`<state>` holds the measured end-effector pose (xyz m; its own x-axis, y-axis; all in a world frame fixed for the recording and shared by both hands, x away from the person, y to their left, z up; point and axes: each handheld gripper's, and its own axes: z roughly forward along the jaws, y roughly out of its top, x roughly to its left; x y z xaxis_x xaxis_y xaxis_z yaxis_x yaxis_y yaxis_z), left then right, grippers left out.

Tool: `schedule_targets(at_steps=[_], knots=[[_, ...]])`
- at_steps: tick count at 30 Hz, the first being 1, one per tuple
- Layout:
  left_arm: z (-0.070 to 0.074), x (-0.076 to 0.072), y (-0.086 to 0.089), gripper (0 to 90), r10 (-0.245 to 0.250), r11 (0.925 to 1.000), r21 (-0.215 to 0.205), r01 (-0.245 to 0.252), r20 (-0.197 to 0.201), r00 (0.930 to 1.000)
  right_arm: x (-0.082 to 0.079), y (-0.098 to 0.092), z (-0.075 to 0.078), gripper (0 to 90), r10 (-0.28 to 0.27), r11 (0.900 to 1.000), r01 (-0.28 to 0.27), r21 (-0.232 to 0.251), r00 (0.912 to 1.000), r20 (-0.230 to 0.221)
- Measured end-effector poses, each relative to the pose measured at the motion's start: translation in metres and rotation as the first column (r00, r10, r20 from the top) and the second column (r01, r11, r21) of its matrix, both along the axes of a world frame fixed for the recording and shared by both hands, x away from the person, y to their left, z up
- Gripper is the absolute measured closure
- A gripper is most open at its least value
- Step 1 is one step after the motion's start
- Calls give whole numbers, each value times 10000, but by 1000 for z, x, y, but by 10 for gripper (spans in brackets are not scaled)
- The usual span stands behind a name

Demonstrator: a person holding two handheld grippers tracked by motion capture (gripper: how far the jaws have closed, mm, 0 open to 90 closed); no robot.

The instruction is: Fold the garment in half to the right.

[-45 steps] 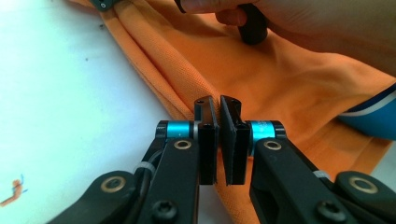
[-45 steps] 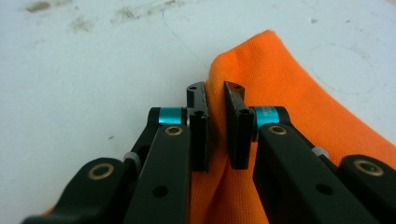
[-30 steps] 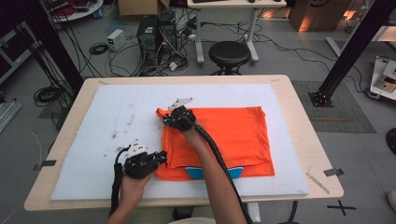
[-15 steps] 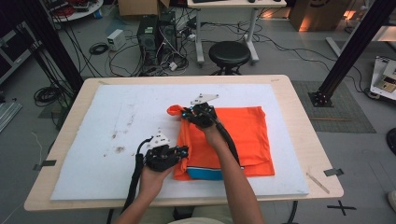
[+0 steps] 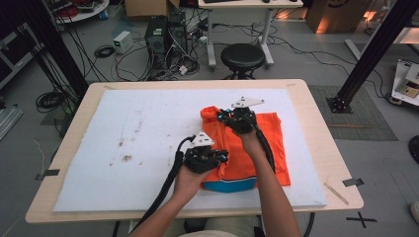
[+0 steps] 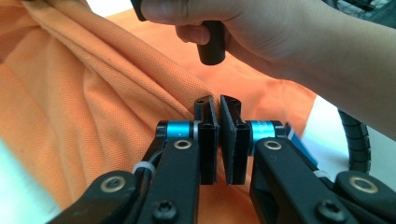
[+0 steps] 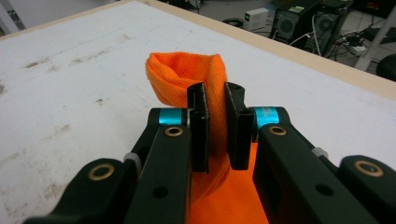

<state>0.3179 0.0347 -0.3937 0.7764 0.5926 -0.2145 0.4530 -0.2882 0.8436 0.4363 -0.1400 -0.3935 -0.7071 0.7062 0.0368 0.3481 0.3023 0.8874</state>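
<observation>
Both grippers clamp an orange shirt lying on the right half of the white pad. The left gripper pinches its near edge; the right gripper pinches a bunched far corner.

overhead forward-down, two close jaw-level views (shared shirt)

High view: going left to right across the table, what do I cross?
Bare white mat → left claw gripping the orange shirt's near edge → right claw pinching its far edge → flat part of the orange shirt → wooden table edge.
</observation>
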Motion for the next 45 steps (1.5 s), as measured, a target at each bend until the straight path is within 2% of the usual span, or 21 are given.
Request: schedule_targets(at_steps=[7,16,23,29,36,41,43,45], knots=[[8,7,-27,856,-390,9992,9,390,-122,9992,-3,-32,5,826,-446,9989,445,165,9990,79],[18,14,-60,856,-875,9962,8,876,-296,9957,-7,-63,10,826,-943,9952,939,258,9954,163],[16,17,-86,855,-1016,9948,25,1018,-377,9941,-9,-86,8,825,-1414,9897,1412,217,9899,79],[13,20,-109,854,-1148,9931,187,1158,-456,9923,-11,-107,3,825,-1868,9821,1869,235,9824,-86],[7,24,-132,852,-1119,9928,364,1139,-539,9923,-12,-129,-2,824,-2671,9633,2676,205,9634,-242],[0,24,-149,846,-1094,9923,514,1130,-695,9916,-14,-139,-9,822,-2901,9568,2906,91,9562,-379],[-3,24,-152,823,-993,9925,663,1029,-562,9935,-15,-140,-12,817,-2999,9539,3000,-31,9530,-443],[-5,26,-151,744,-895,9921,825,947,-645,9939,-15,-142,-16,801,-3088,9511,3085,-130,9495,-549]])
